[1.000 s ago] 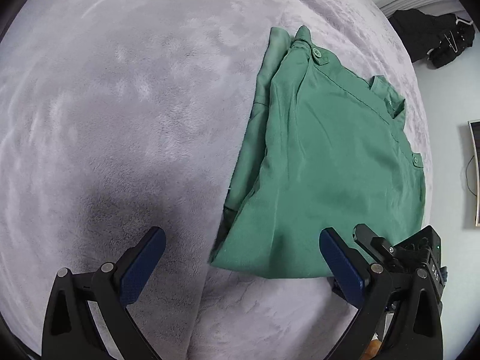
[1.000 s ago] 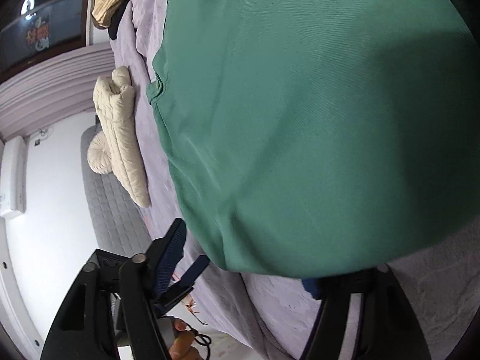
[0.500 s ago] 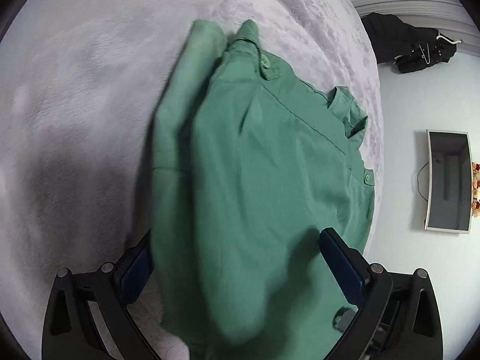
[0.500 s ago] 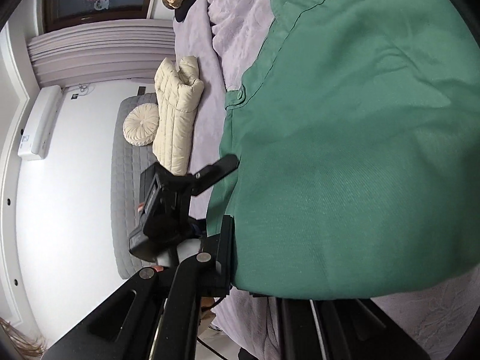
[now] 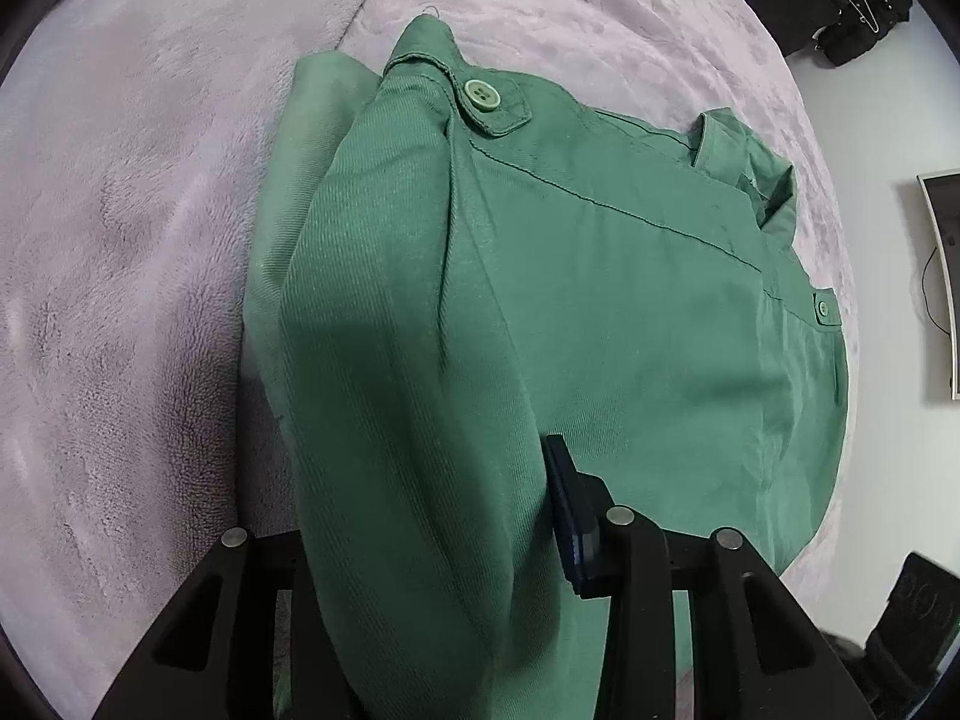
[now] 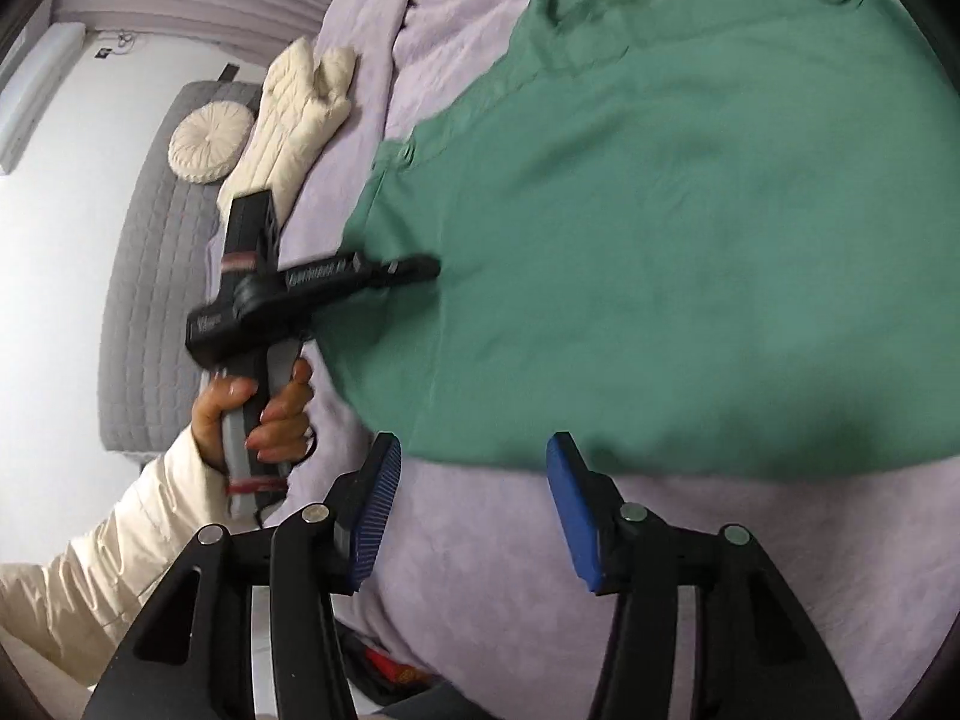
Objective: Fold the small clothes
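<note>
Left tongs closing on green shirt atop lilac blanket.

The left finger of the left gripper is covered by a raised fold of the green garment in the left wrist view, so whether the closing jaws already press the cloth cannot be told. The garment's near hem is cut off by the lower picture edge there. In the right wrist view the garment is cropped by the right edge, and its collar and button tabs are blurred. The left gripper's fingertips are smeared where they meet the cloth. The print on its body cannot be read. The person's sleeve is cut off at the left edge.
</note>
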Motion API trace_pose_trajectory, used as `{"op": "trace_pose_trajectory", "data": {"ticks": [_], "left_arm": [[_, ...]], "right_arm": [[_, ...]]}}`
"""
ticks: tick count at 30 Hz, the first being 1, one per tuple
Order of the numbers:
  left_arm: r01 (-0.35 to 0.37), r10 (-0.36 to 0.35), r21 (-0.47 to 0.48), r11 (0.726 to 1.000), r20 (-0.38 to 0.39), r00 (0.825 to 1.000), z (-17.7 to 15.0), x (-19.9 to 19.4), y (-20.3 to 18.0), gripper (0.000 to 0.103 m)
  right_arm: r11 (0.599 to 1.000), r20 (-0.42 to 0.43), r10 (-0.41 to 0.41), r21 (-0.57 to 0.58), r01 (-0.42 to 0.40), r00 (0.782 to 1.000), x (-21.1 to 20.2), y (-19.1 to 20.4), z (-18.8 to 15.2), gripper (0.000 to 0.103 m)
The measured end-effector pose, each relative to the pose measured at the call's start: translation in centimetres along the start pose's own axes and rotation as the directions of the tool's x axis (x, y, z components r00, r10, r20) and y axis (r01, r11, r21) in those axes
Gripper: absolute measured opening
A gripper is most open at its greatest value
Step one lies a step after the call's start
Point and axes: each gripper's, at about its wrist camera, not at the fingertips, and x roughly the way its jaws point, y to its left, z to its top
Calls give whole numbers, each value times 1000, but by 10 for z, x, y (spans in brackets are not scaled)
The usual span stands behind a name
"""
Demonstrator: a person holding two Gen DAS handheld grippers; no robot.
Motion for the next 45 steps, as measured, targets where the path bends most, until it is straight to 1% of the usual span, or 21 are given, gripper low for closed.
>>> {"op": "trace_pose_trajectory", "data": {"ticks": [2, 3, 5, 7, 10, 11, 13, 17, 21, 24, 28, 30, 34, 36, 38, 39, 40, 41, 42, 43, 45], "left_arm": [[-29, 29, 12, 1000, 18, 999, -1, 0, -4, 40], [-43, 43, 19, 999, 30, 999, -2, 0, -6, 37], [-80, 79, 29, 996, 55, 995, -2, -1, -13, 29], [-94, 92, 28, 995, 80, 993, -2, -7, -18, 18], [-97, 93, 27, 995, 120, 988, -3, -22, -30, 14], [-87, 82, 30, 996, 136, 987, -3, -29, -37, 14], [-73, 62, 60, 996, 173, 983, -5, -44, -55, 14], [-92, 53, 154, 984, 240, 969, -3, -66, -108, 14], [-102, 32, 251, 963, 268, 963, 4, -72, -173, 14], [-142, 41, 339, 930, 287, 957, 6, -68, -227, 14], [-176, 45, 452, 875, 287, 957, 4, -44, -303, 14], [-188, 57, 497, 847, 267, 962, -1, -23, -336, 14], [-193, 77, 591, 783, 216, 973, -18, 37, -390, 15], [-223, 127, 636, 739, 194, 973, -29, 76, -410, 15], [-254, 185, 673, 695, 174, 967, -41, 112, -418, 17], [-284, 227, 686, 670, 175, 958, -46, 129, -421, 19], [-301, 248, 696, 652, 179, 952, -51, 138, -422, 26], [-315, 260, 701, 640, 188, 947, -54, 144, -423, 30], [-323, 259, 701, 636, 200, 945, -56, 143, -425, 30], [-318, 249, 701, 638, 203, 947, -57, 140, -426, 30], [-276, 216, 700, 659, 176, 961, -56, 129, -428, 30]], "right_arm": [[999, 75, -46, 32, 44, 996, -8, -13, 23, 10], [997, 95, -67, 45, 63, 993, -8, -19, 31, 7], [992, 119, -121, 45, 117, 985, 5, -18, 52, 7], [989, 106, -146, 21, 145, 984, 21, -23, 60, 7], [978, 17, -208, -17, 208, 978, 58, -34, 58, 7], [978, 1, -205, -28, 205, 979, 66, -38, 54, 7], [973, 21, -220, -62, 221, 975, 71, -38, 50, 7], [986, 12, -162, -36, 162, 987, 65, -46, 49, 7], [999, 0, -27, 37, 27, 1000, 49, -66, 50, 7], [993, 38, 56, 97, -60, 998, 20, -86, 41, 7], [978, 133, 87, 179, -110, 987, -33, -125, 24, 9], [962, 190, 92, 236, -136, 978, -61, -153, 14, 9], [920, 261, 92, 348, -183, 961, -95, -206, -1, 11], [900, 272, 81, 394, -188, 959, -101, -231, -7, 11], [878, 283, 109, 422, -226, 953, -103, -249, -11, 10], [869, 285, 122, 432, -241, 951, -102, -255, -13, 8], [865, 286, 132, 435, -251, 949, -100, -258, -13, 7], [863, 285, 139, 435, -257, 948, -100, -261, -14, 7], [863, 284, 142, 433, -260, 948, -101, -263, -14, 7], [863, 285, 145, 432, -262, 948, -98, -261, -13, 7], [860, 287, 153, 433, -271, 946, -98, -265, -14, 7]]}}
